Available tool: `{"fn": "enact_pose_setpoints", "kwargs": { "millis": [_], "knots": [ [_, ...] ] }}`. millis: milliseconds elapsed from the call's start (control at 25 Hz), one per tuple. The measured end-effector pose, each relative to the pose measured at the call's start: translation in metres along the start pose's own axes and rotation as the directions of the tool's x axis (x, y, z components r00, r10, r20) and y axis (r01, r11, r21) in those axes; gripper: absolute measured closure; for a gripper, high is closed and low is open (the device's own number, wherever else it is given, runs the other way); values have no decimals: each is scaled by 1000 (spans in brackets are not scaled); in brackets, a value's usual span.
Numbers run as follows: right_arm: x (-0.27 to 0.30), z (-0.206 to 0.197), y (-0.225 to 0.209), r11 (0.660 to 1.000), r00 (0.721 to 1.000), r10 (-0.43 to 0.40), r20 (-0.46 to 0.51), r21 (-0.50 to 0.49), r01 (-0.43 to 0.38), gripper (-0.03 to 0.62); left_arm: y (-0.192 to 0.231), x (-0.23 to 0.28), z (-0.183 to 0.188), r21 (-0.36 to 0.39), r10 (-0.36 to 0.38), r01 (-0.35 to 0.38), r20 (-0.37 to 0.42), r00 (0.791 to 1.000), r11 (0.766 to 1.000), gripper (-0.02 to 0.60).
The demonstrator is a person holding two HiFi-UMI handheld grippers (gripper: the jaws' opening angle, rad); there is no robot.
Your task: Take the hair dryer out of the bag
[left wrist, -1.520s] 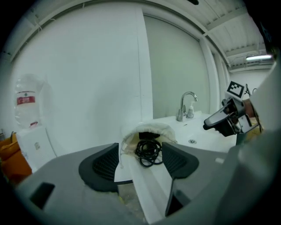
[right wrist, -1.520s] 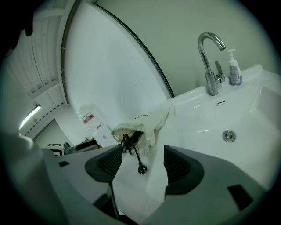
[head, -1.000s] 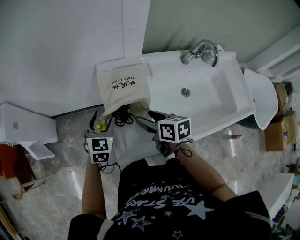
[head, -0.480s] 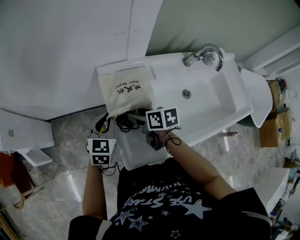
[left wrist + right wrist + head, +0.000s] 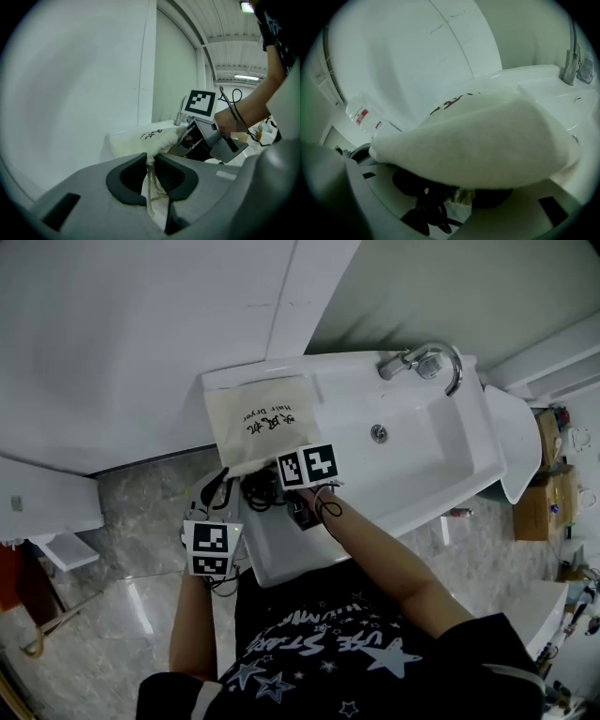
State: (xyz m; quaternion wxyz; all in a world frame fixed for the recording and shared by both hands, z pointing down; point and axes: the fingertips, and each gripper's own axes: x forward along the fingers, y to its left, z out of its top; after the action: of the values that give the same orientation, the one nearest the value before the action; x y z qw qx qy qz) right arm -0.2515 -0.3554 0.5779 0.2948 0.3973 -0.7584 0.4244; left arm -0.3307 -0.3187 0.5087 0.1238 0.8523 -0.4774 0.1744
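The cream bag [image 5: 262, 423] lies on the flat left end of the white basin [image 5: 417, 460], its mouth turned toward the near side. The hair dryer itself does not show. Only a dark mass sits inside the mouth, and a coil of black cord [image 5: 255, 491] spills out onto the basin's near edge.

The left gripper [image 5: 150, 164] reaches in from the near left. Its jaws have just come together and now pinch the near-left corner of the bag's mouth, with the drawstring [image 5: 151, 187] trailing down between the pads.

The right gripper [image 5: 452, 191] is pushed up against the mouth just to the right of that corner. Its jaws have just narrowed a little but stand well apart, one on each side of the dark opening, with the cord between them. The pads cannot be seen pressing on anything.

In the head view the right gripper's marker cube hides its jaws and the bag's opening. In the right gripper view the blurred cloth fills most of the picture and overhangs both pads. Far to the left behind it stands a clear plastic bottle [image 5: 361, 115]. The faucet [image 5: 427, 362] stands at the far right of the basin.
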Motion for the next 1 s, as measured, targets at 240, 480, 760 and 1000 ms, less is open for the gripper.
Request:
{"fn": "enact_pose_setpoints", "kwargs": {
  "millis": [240,480,760,1000],
  "knots": [
    [17,1,-6,997,997,-76,-34,-6,75,335,4,4,-2,-21,-7,7,-5,1000,1000,518],
    [20,4,-6,997,997,-70,-39,-46,69,353,6,6,-3,-39,3,-3,-1,1000,999,518],
    [0,-1,0,996,994,87,-67,33,-85,384,0,5,5,-11,35,-35,-7,999,999,518],
    [-30,-22,17,963,953,268,-142,63,-261,390,2,0,10,-27,91,-91,-8,996,995,520]
  ]
}}
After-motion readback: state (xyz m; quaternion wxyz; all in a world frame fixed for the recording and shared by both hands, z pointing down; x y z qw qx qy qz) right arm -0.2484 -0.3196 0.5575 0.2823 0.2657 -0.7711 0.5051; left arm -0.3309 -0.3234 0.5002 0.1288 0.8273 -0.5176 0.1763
